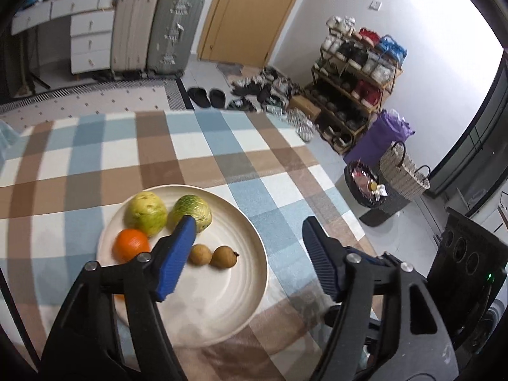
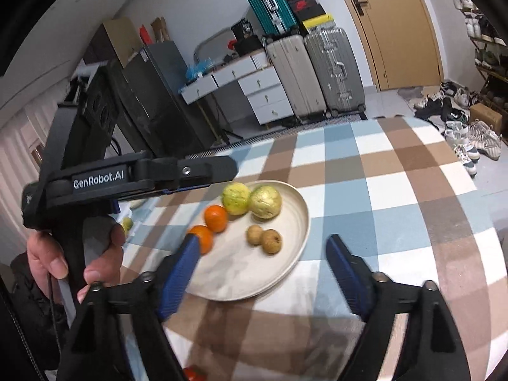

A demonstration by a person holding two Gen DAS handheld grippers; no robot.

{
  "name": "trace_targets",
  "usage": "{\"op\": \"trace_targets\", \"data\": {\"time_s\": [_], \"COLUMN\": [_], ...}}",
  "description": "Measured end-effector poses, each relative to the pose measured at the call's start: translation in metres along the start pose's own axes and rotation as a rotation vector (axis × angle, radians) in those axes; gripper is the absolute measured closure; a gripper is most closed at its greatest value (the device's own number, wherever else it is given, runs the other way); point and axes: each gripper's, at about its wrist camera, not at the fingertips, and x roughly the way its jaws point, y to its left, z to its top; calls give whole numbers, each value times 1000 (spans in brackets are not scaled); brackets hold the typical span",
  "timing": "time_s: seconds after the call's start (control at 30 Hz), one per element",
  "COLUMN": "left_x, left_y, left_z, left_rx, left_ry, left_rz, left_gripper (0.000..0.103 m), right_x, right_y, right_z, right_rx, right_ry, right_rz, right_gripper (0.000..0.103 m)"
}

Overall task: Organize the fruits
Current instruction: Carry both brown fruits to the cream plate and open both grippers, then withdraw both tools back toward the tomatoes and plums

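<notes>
A cream plate (image 1: 222, 301) on the checked tablecloth holds two yellow-green round fruits (image 1: 146, 212) (image 1: 195, 208), an orange (image 1: 130, 244) and two small brown fruits (image 1: 200, 254) (image 1: 224, 256). My left gripper (image 1: 247, 222) hovers above the plate, open and empty. In the right wrist view the same plate (image 2: 254, 279) shows two oranges (image 2: 216, 217) (image 2: 203, 238), both green fruits (image 2: 235, 197) (image 2: 265, 204) and the brown pair (image 2: 255, 234) (image 2: 271, 240). My right gripper (image 2: 262, 238) is open and empty above it. A hand (image 2: 95, 254) holds the left tool's black body (image 2: 127, 174).
A red object (image 2: 193, 374) peeks in at the bottom edge, and a small yellow-green thing (image 2: 127, 222) lies behind the hand. Past the table's far edge stand suitcases (image 2: 317, 73), white drawers (image 2: 263, 92) and a shoe rack (image 1: 352, 89). Baskets (image 1: 403, 171) sit on the floor.
</notes>
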Motion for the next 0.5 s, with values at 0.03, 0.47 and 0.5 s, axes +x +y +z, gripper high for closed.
{"op": "trace_targets", "data": {"time_s": [0.03, 0.47, 0.5], "left_x": [-13, -140, -150], "left_y": [-2, -52, -55], "left_z": [-3, -74, -81], "left_rx": [6, 137, 142], "left_ry": [-19, -200, -211], "left_rz": [6, 152, 155], "left_gripper": [34, 1, 1], "right_x": [-7, -85, -89], "right_y": [4, 58, 61], "right_z": [-1, -30, -33], "right_rx": [-2, -72, -76], "right_ry": [-9, -104, -108], "right_rz": [-3, -22, -28], "right_gripper": [9, 0, 0]}}
